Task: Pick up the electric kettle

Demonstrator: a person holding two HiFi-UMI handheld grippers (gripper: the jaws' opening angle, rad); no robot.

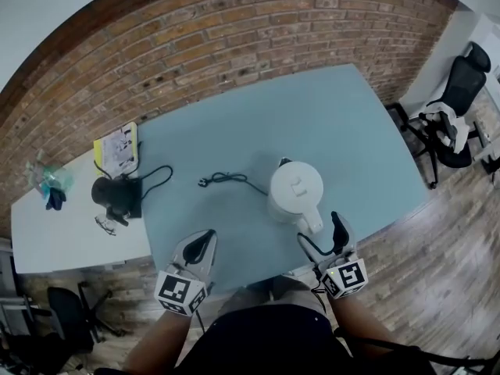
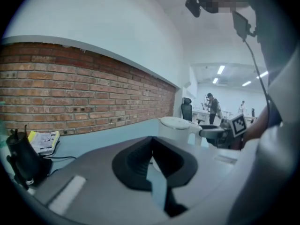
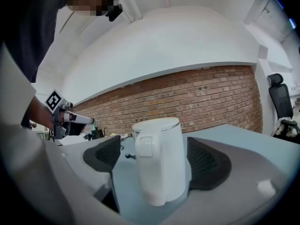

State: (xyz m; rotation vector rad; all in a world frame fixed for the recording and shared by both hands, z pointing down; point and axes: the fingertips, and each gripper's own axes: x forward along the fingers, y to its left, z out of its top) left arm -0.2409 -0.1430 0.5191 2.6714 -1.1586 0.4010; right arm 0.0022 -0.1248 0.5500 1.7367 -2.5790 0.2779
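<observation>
**Electric kettle** point(image 1: 295, 190): white, upright on the blue-grey table point(image 1: 328, 116) near its front edge, handle facing the person.

**Right gripper** point(image 1: 320, 235): released. Its jaws stand wide apart on either side of the kettle, and the right gripper view shows neither pad pressing on it.

**Left gripper** point(image 1: 205, 241): clenched on nothing, held at the table's front edge, well apart from the kettle.

**Black power cord** point(image 1: 226, 180): lies loose on the table just left of the kettle
</observation>
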